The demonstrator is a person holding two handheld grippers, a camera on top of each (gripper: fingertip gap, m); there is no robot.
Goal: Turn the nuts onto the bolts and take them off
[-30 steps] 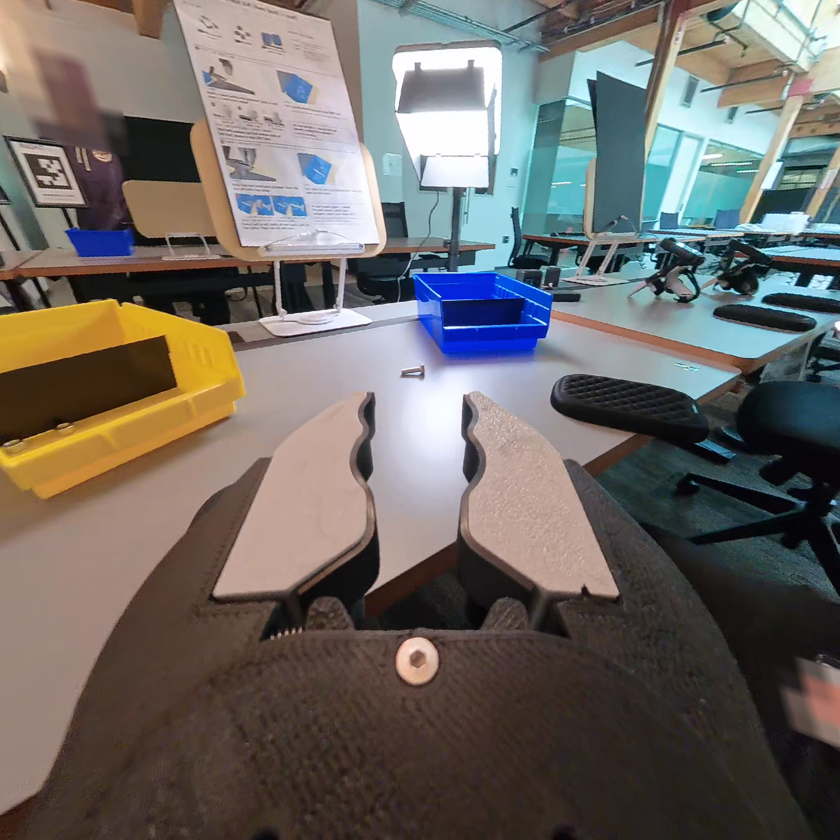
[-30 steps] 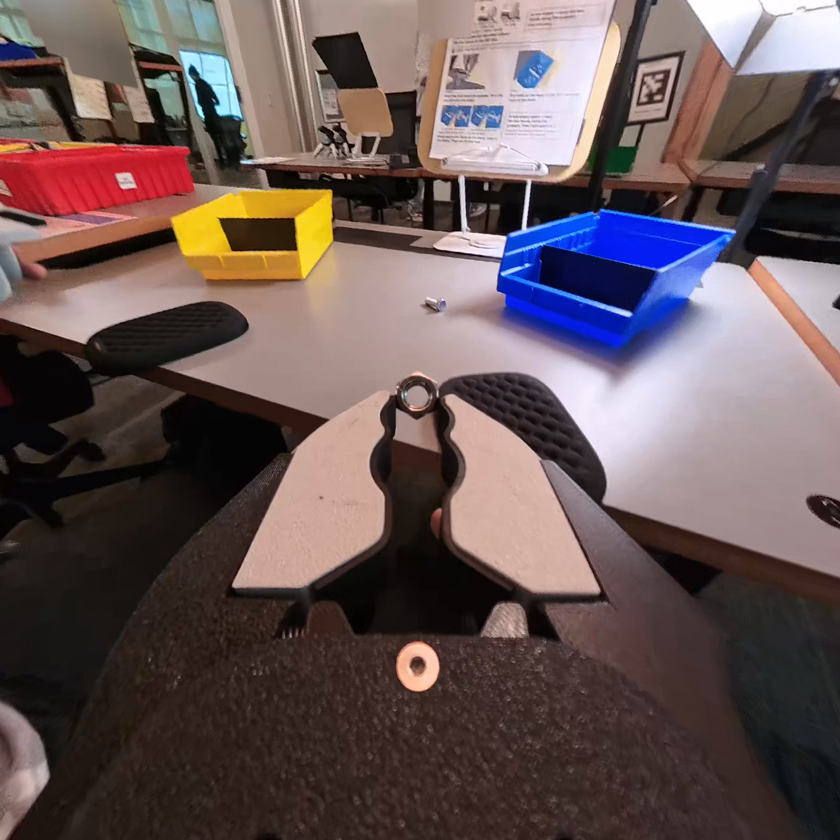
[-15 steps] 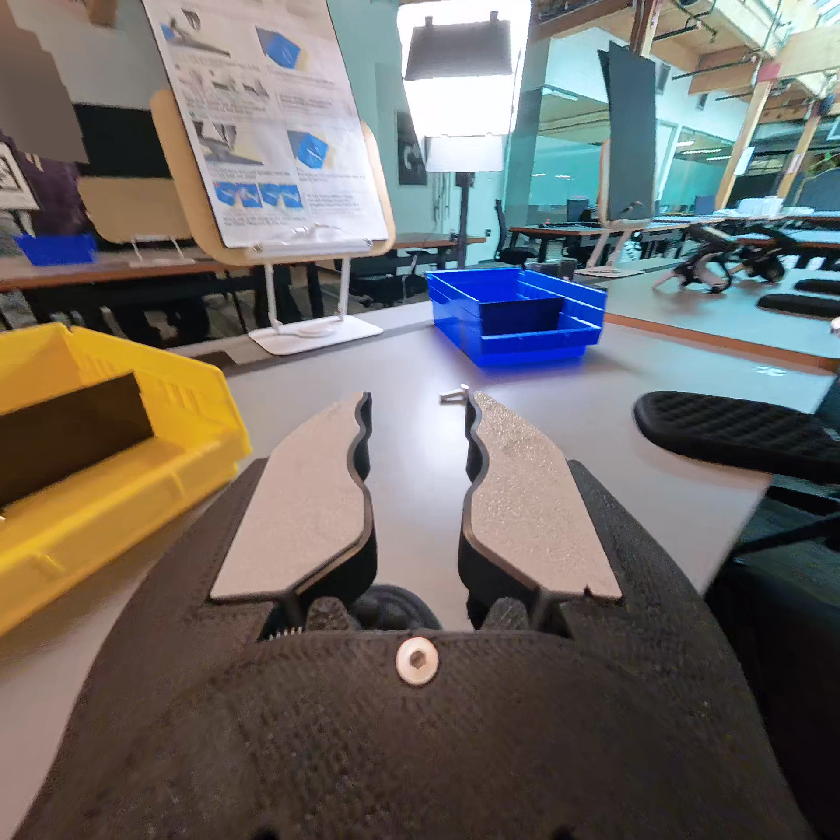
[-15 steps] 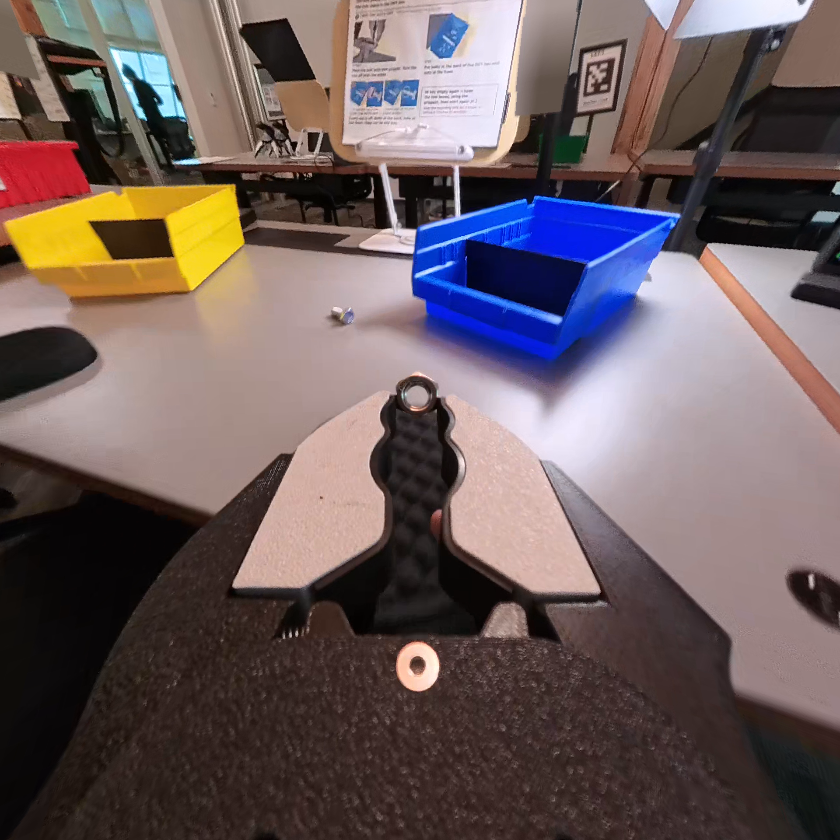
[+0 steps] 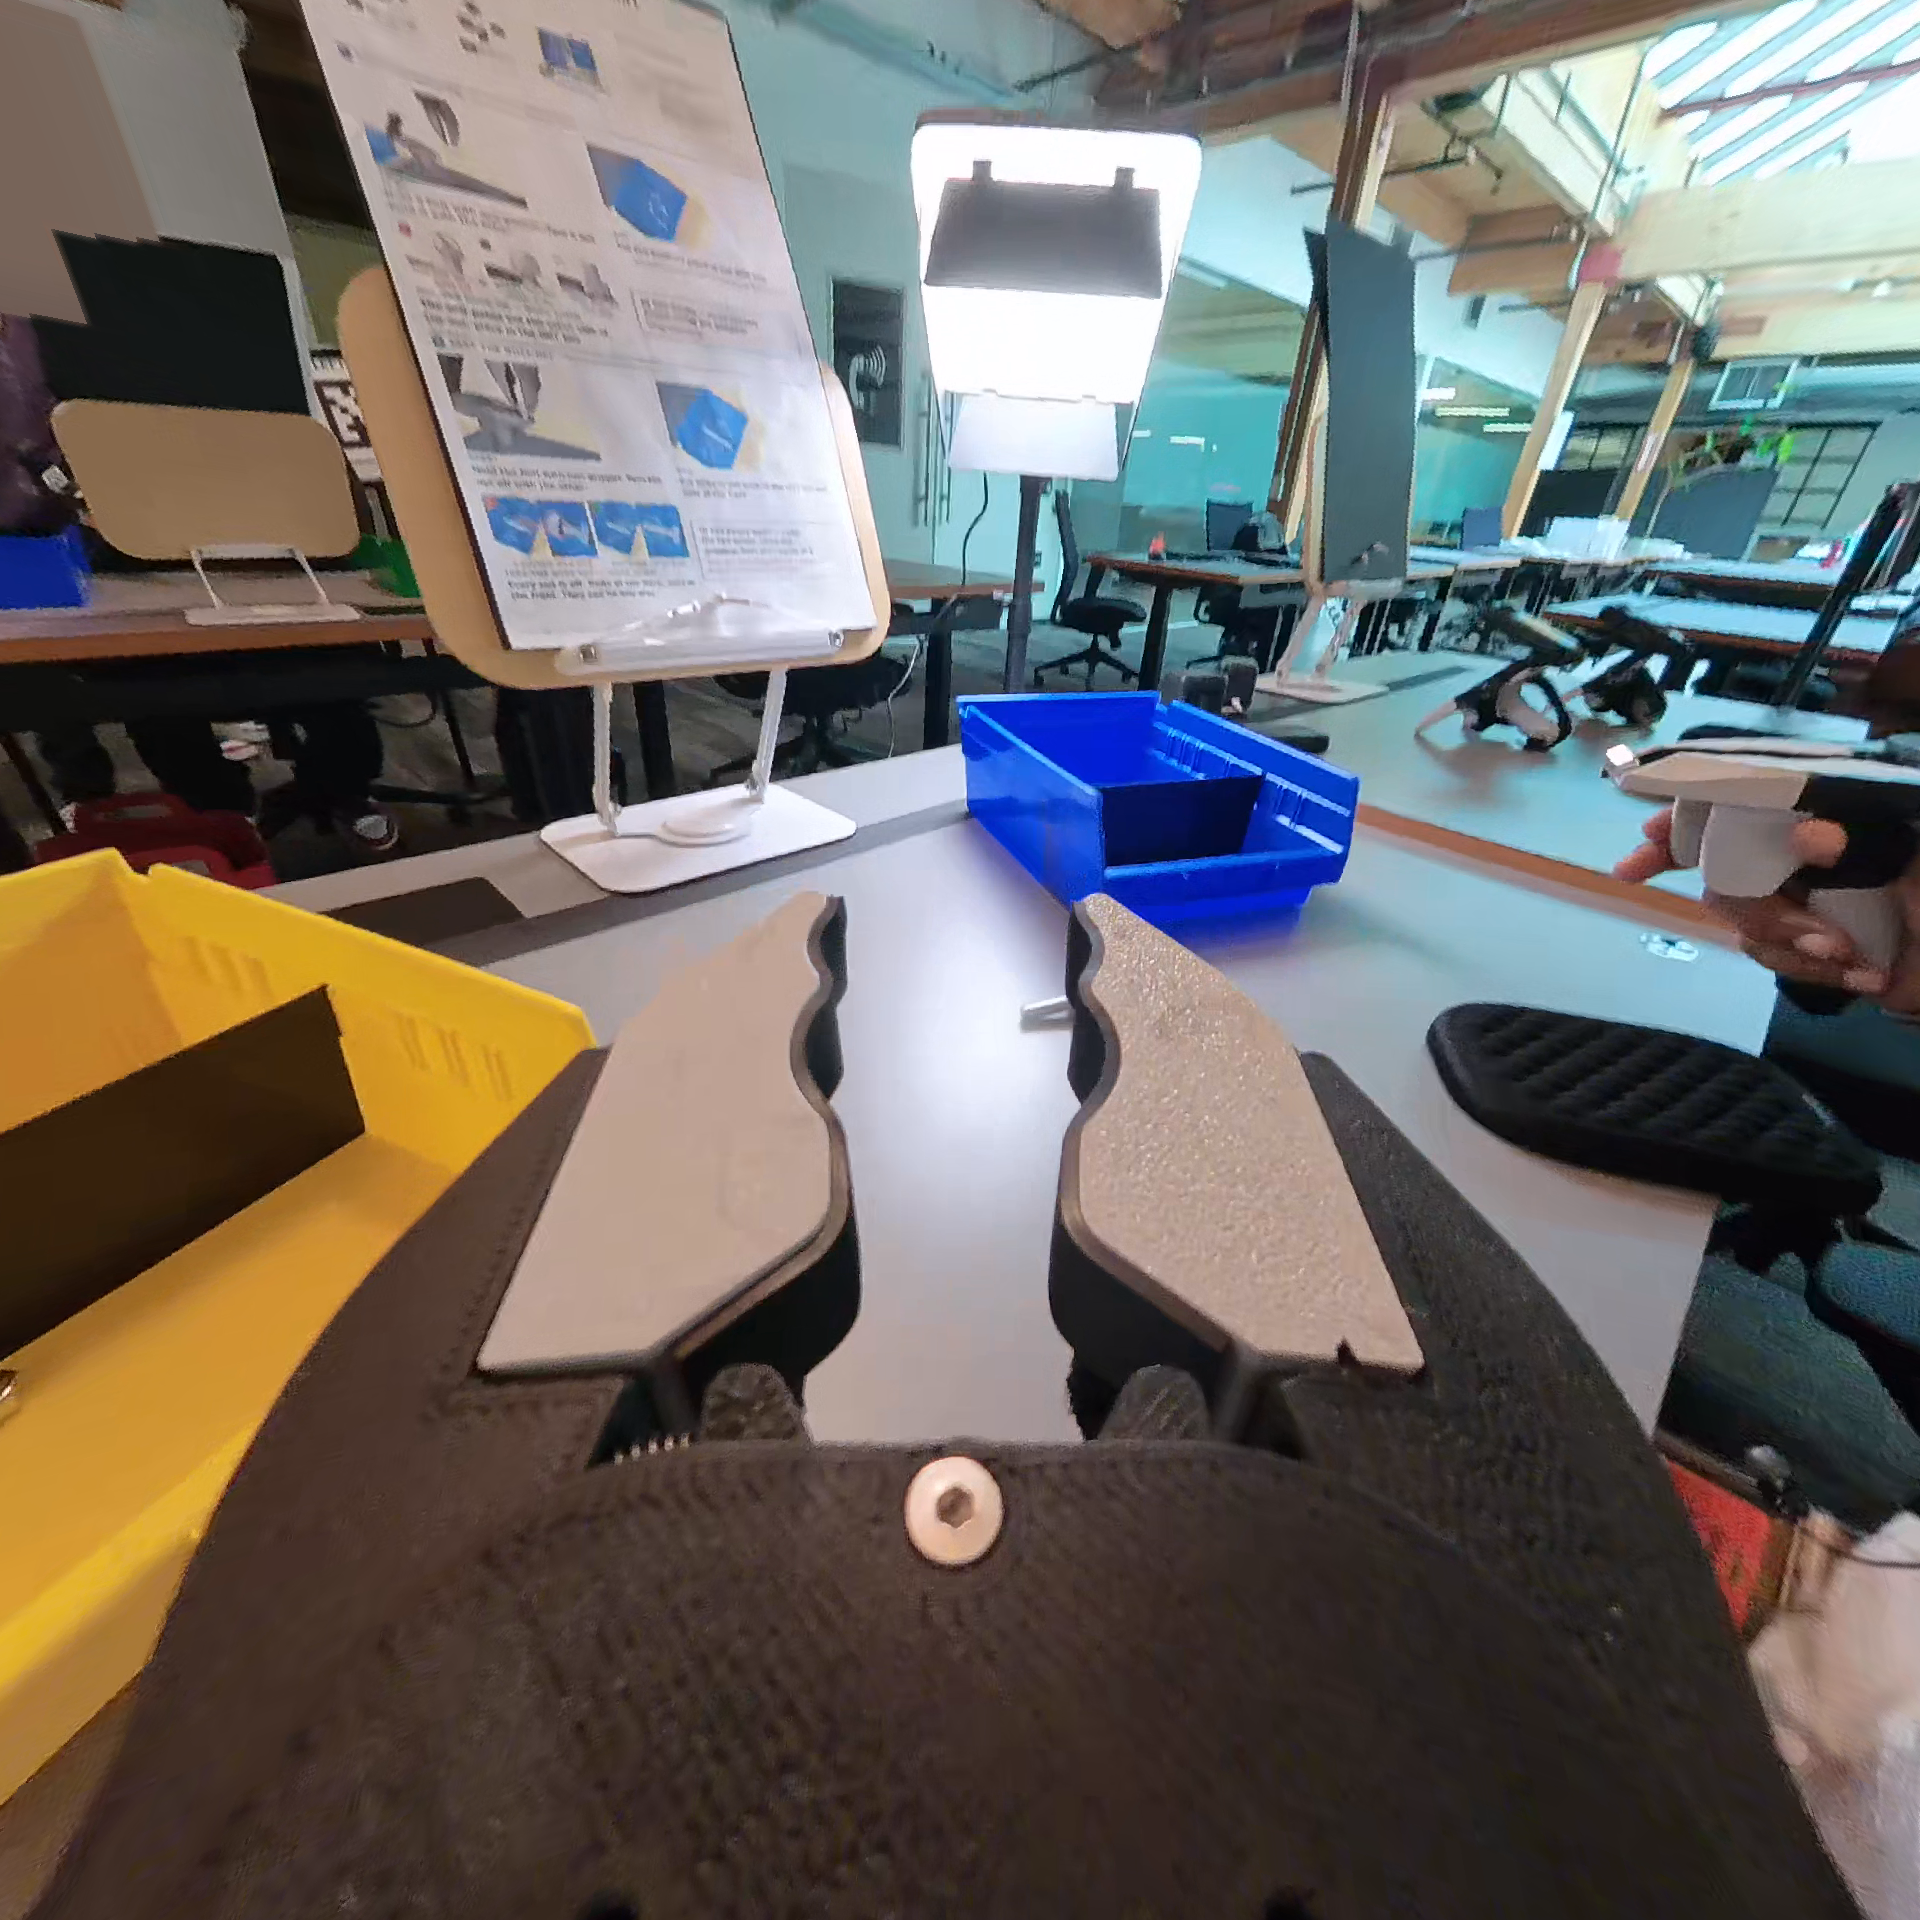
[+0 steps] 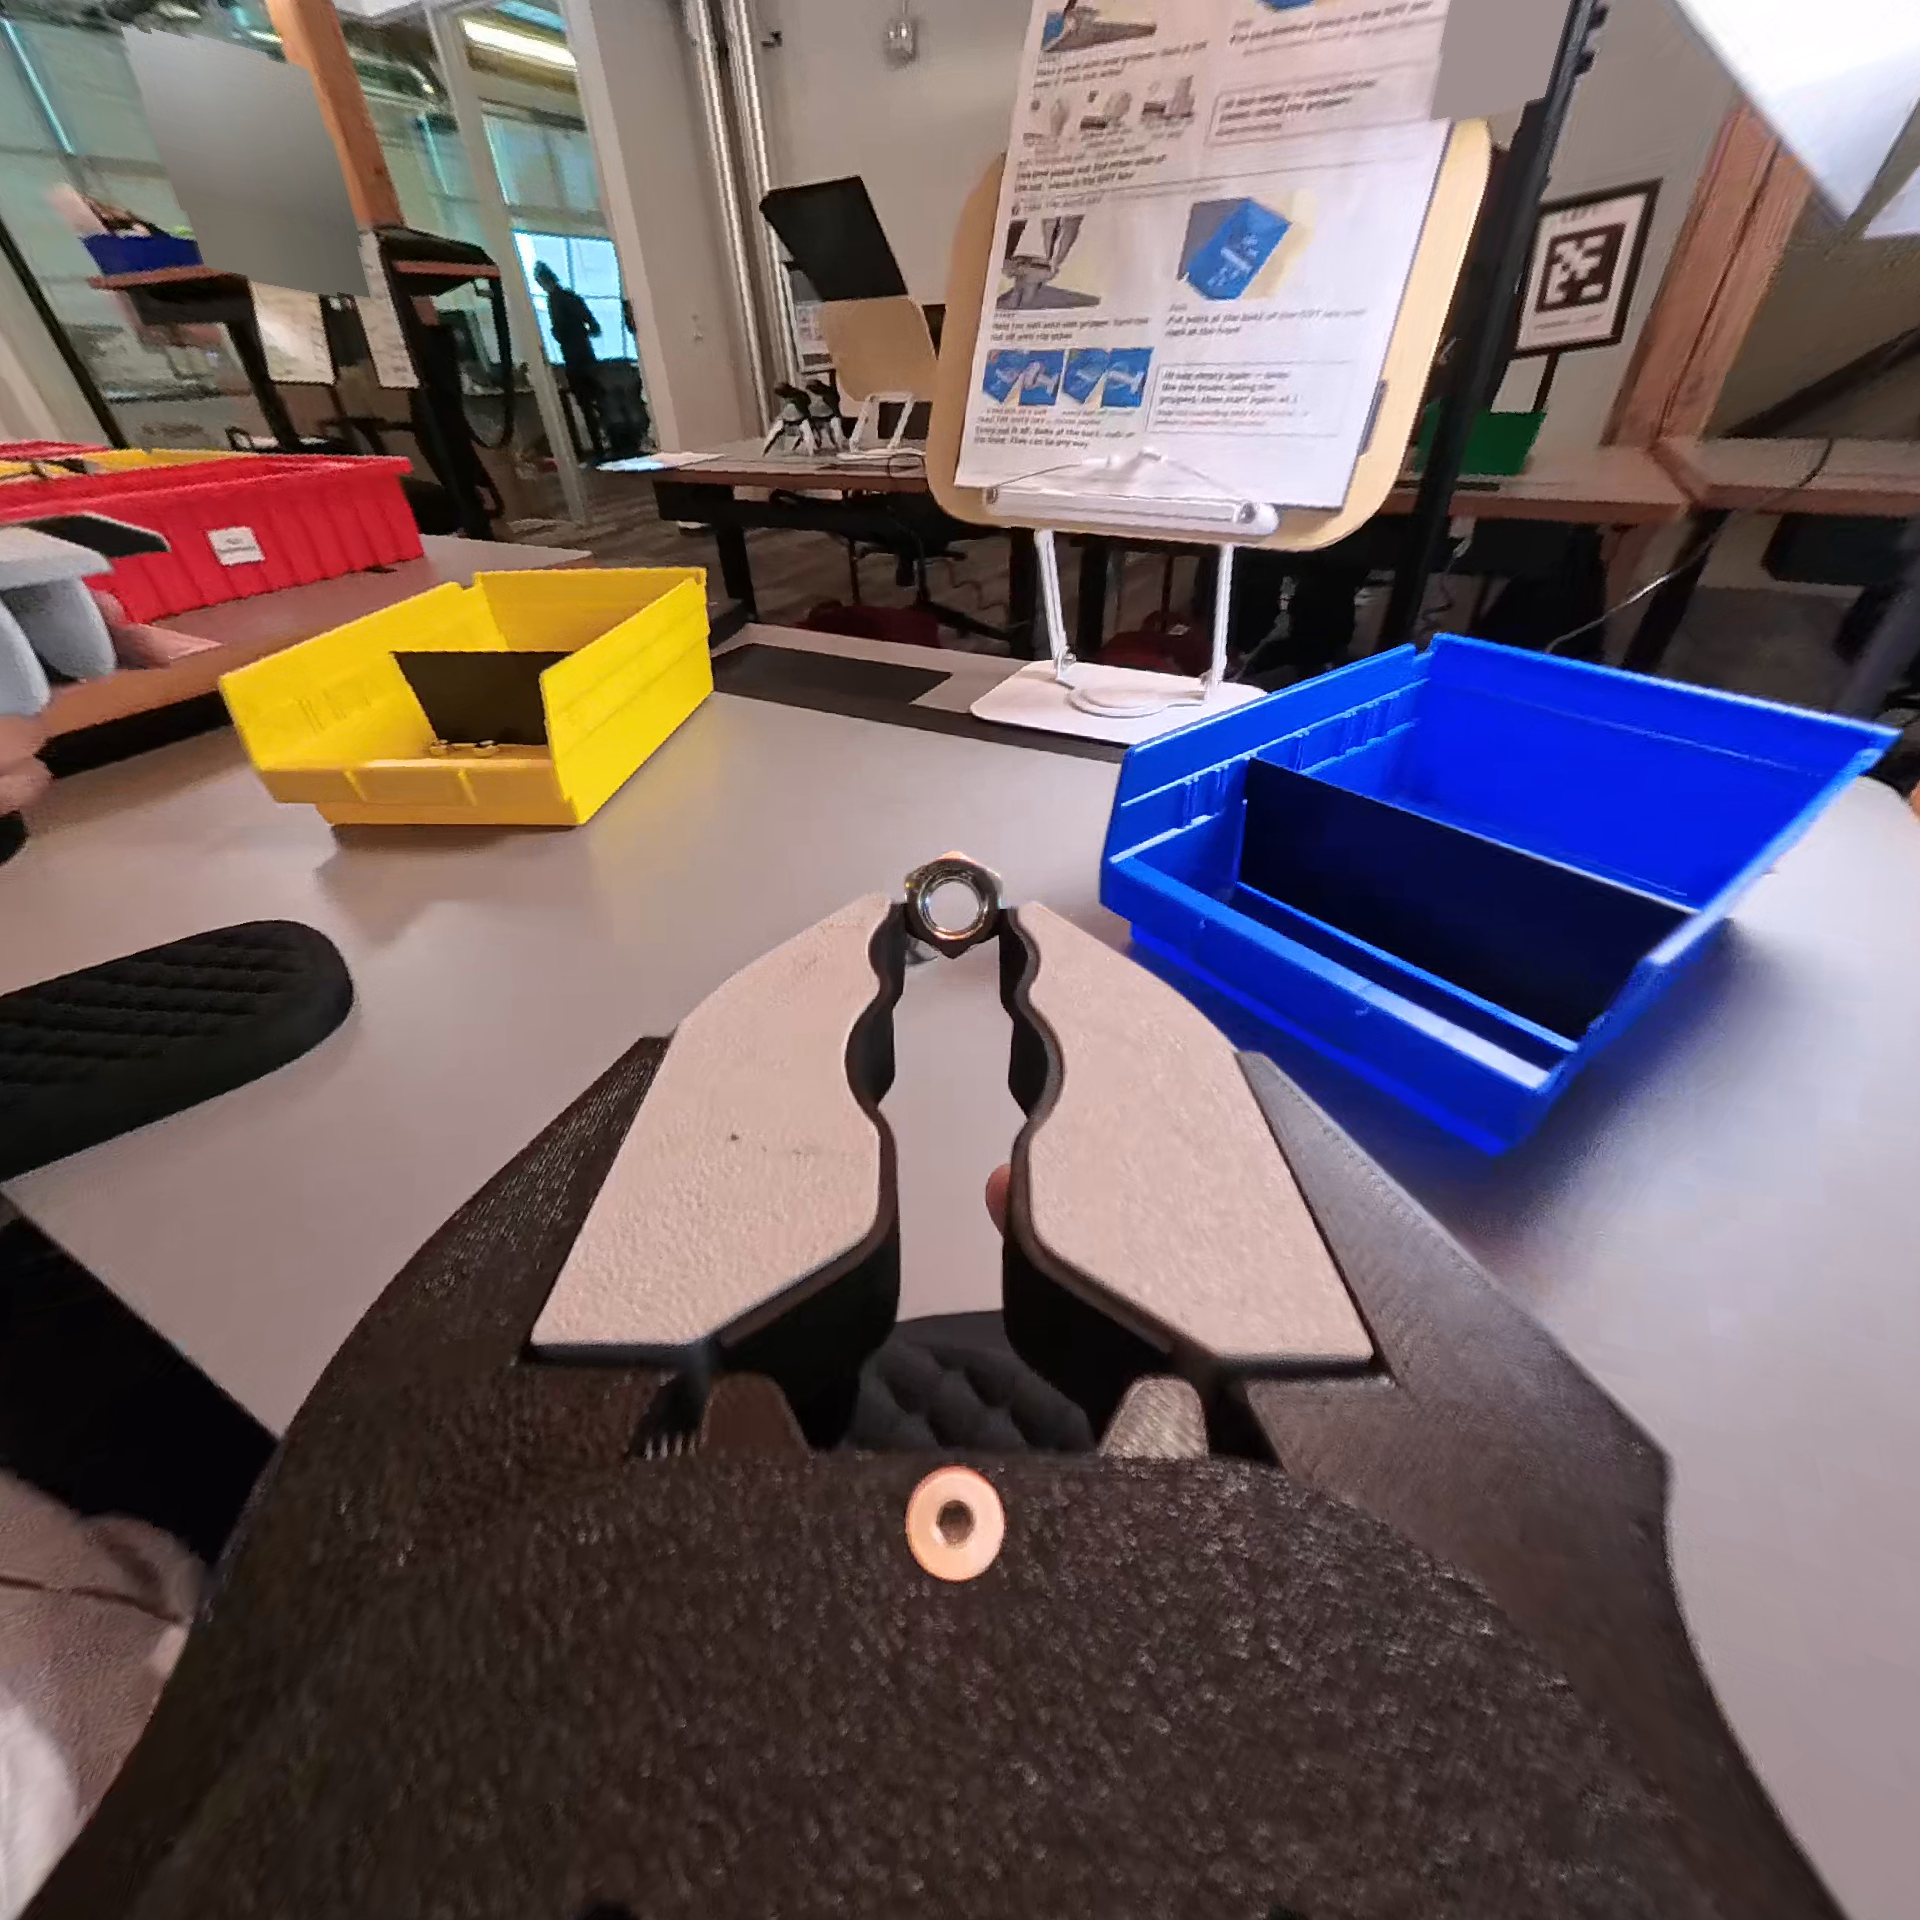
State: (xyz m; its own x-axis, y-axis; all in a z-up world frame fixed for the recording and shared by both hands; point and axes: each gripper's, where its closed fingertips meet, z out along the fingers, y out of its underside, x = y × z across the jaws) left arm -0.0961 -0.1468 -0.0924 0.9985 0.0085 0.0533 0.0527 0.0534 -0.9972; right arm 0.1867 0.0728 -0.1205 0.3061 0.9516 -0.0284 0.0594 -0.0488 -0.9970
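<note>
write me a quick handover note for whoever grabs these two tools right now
Right tool: shut on a nut, pinched at the fingertips with its hole facing the camera, held above the grey table.
Left tool: open and empty, low over the table, pointed toward the bolt.
Bolt: lying loose on the table between the yellow bin and the blue bin, just beyond the left tool's right fingertip.
Yellow bin holds a few small metal parts; none can be seen in the blue bin.
Done: nut picked up.
Left: probably grasp the bolt with the left tool, thread the nut on, then unscrew it.

Bolt [image 5: 1042, 1009] between bins [image 5: 1153, 805], on table [image 5: 1455, 935]
</note>
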